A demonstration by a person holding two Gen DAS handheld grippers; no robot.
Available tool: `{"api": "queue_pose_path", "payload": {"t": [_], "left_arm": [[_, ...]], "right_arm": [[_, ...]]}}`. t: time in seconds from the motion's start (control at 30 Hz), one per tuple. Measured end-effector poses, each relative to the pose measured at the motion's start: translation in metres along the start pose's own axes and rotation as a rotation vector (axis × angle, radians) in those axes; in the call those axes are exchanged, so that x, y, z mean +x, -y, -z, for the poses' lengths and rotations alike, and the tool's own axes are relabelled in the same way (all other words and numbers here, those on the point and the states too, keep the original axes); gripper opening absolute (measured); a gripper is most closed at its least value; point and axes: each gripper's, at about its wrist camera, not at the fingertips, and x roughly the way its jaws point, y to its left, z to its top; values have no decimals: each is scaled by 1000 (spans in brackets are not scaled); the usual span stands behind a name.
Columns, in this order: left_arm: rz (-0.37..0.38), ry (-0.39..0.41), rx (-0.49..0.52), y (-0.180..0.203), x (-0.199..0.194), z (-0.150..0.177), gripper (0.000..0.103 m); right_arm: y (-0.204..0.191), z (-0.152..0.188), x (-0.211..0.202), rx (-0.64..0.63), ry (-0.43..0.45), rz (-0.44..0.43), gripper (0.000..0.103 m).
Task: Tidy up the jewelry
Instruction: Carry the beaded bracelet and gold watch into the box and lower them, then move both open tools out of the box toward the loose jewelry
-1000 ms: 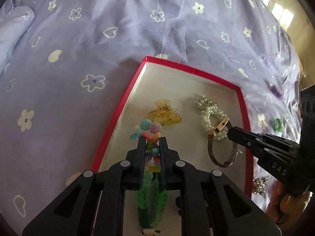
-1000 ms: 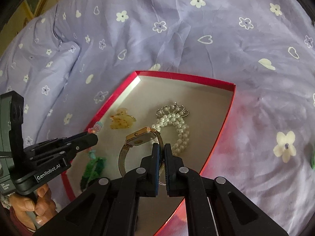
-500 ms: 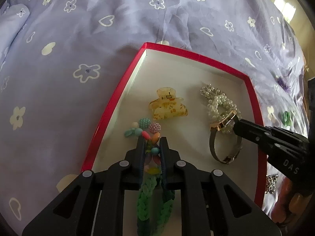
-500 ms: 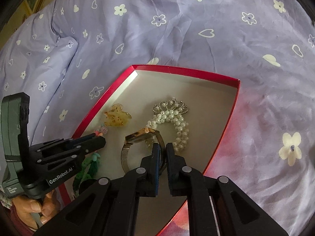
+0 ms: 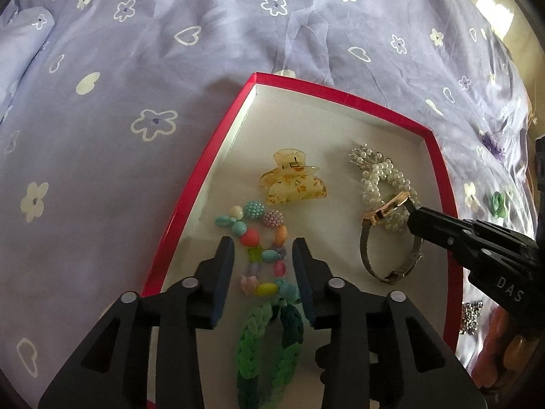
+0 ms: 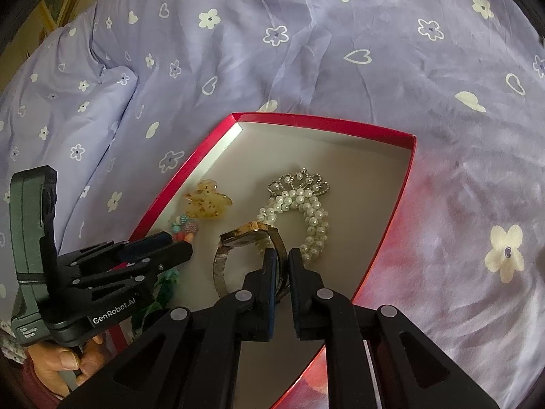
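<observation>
**One red box, four pieces inside**

The box (image 5: 218,156) lies on a lilac bedsheet (image 5: 136,68) printed with flowers and hearts. Inside it I count one amber hair clip (image 5: 293,180), one pearl bracelet (image 6: 306,211), one watch (image 6: 245,235) and one bead-and-braid bracelet (image 5: 262,262).

The left gripper (image 5: 262,255) has its jaws apart, one on each side of the beads near the box's left edge; nothing is held. Its side reads "GenRobot.AI".

The right gripper (image 6: 281,262) is closed on the watch band, near the right edge. It shows the letters "DAS".
</observation>
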Motion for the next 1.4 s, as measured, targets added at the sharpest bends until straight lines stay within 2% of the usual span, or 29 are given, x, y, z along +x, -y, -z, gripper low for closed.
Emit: {"api": "queue_pose_path", "payload": {"t": [0.4, 0.53, 0.63, 0.73, 0.77, 1.0, 1.4], "left_arm": [[-2, 17, -5, -2, -15, 0, 46], [6, 33, -14, -2, -27, 0, 49], [20, 51, -28, 2, -38, 3, 56], [37, 69, -33, 9, -51, 10, 59], [43, 73, -33, 12, -55, 13, 59], [95, 88, -6, 46, -80, 31, 62], [188, 79, 106, 121, -107, 60, 63]], "right_arm": [[-4, 0, -6, -1, 10, -8, 12], [-3, 4, -18, 16, 30, -31, 28], [0, 9, -37, 25, 59, -42, 30], [9, 20, -63, 49, 104, -48, 45], [12, 23, -70, 55, 115, -47, 47], [44, 56, -122, 134, 174, -21, 47], [93, 111, -195, 231, 250, 60, 49]]}}
